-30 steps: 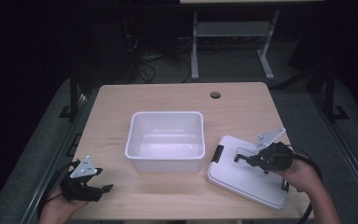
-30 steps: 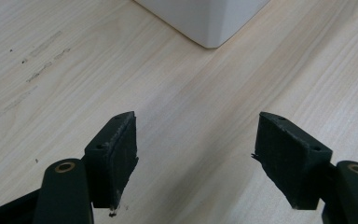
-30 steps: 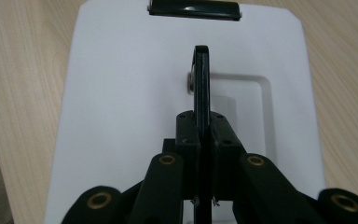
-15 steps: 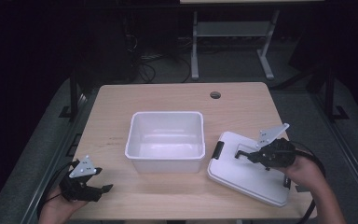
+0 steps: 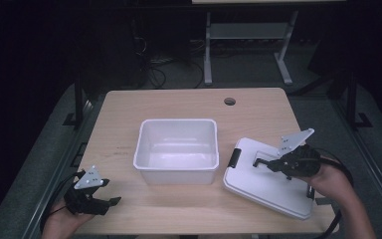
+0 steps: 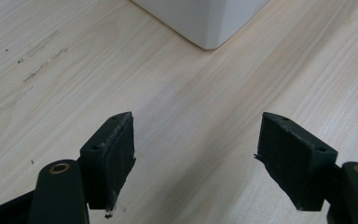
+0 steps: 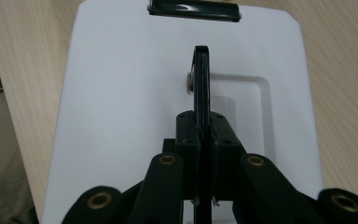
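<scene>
White rectangular plastic lid (image 5: pixel 268 181) with a recessed centre panel lies flat on the pale wooden table (image 5: pixel 179 107), directly under the right gripper (image 5: pixel 258 162) and stretching ahead of its jaws as far as a black latch (image 7: pixel 194 10) on the far short edge. To that gripper's left across the table stands the open white rectangular plastic tub (image 5: pixel 176 149), just beside the lid but not touching it as far as the high view tells. A thin black handle (image 7: pixel 200 79) stands upright from the lid's recess (edge-on in the right gripper view), and the right gripper's jaws are pressed together on it, pinching its near end with no gap showing. The person's right hand (image 5: pixel 331 181) holds this gripper from behind. The left gripper (image 6: pixel 196 154) sits well away at the table's near left corner, its jaws spread wide with nothing between them, only bare wood below; a rounded corner of the tub shows ahead of it.
</scene>
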Motion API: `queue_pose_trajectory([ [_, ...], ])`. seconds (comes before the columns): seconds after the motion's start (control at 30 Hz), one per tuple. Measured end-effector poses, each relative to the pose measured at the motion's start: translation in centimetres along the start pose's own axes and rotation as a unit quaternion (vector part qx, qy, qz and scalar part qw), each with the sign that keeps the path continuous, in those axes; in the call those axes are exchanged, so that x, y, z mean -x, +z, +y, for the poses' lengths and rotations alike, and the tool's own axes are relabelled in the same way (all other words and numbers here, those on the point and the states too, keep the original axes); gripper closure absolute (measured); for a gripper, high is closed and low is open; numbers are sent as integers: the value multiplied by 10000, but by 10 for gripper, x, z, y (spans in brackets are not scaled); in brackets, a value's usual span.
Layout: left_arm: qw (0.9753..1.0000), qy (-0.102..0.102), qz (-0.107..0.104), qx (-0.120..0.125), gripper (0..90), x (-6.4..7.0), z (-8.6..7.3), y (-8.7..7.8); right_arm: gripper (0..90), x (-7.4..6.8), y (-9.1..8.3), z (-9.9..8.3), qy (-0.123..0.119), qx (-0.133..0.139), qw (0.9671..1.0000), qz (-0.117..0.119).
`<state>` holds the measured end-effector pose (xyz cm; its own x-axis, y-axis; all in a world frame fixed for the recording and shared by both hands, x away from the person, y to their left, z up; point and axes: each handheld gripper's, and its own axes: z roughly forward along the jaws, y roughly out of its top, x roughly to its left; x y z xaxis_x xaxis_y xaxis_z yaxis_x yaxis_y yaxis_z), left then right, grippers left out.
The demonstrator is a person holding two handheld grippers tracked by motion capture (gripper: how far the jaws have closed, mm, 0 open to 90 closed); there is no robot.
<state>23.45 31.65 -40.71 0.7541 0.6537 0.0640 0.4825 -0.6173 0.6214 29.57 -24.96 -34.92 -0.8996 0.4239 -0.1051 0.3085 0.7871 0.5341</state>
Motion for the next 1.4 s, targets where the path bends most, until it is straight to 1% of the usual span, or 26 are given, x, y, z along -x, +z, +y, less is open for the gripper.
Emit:
queue_pose_trajectory([
  [0.2,10000,5,-22,-18,270,1,0,0,838,0,-9,1,14,96,10000,-2],
  [0.37,10000,16,-17,29,270,1,2,0,838,0,-21,6,-72,216,9997,10],
  [0.4,10000,34,-25,21,270,1,2,0,838,0,-25,8,-98,261,9996,25],
  [0.47,10000,40,-26,15,270,1,2,1,838,0,-27,9,-87,265,9996,18],
  [0.57,10000,24,-40,4,269,1,1,1,838,-2,-35,13,-130,321,9994,19],
  [0.6,10000,17,-38,11,268,1,1,0,838,-3,-40,17,-172,350,9992,43],
  [0.67,10000,10,-36,23,268,1,1,0,838,-3,-41,18,-208,366,9991,37],
  [0.77,10000,9,-39,9,266,1,1,0,838,-3,-49,24,-245,371,9990,31],
  [0.83,10000,20,-32,3,265,0,1,0,838,-4,-51,27,-260,374,9990,4],
  [0.9,10000,6,-31,24,261,0,2,0,838,-4,-53,31,-309,428,9986,36],
  [1.0,10000,7,-53,28,261,1,1,0,838,-4,-54,33,-304,460,9984,82],
  [1.17,10000,29,-45,40,261,1,2,-1,838,-2,-55,36,-318,472,9984,68],
  [1.4,10000,20,-68,53,260,0,2,0,838,-1,-56,47,-389,490,9980,82],
])
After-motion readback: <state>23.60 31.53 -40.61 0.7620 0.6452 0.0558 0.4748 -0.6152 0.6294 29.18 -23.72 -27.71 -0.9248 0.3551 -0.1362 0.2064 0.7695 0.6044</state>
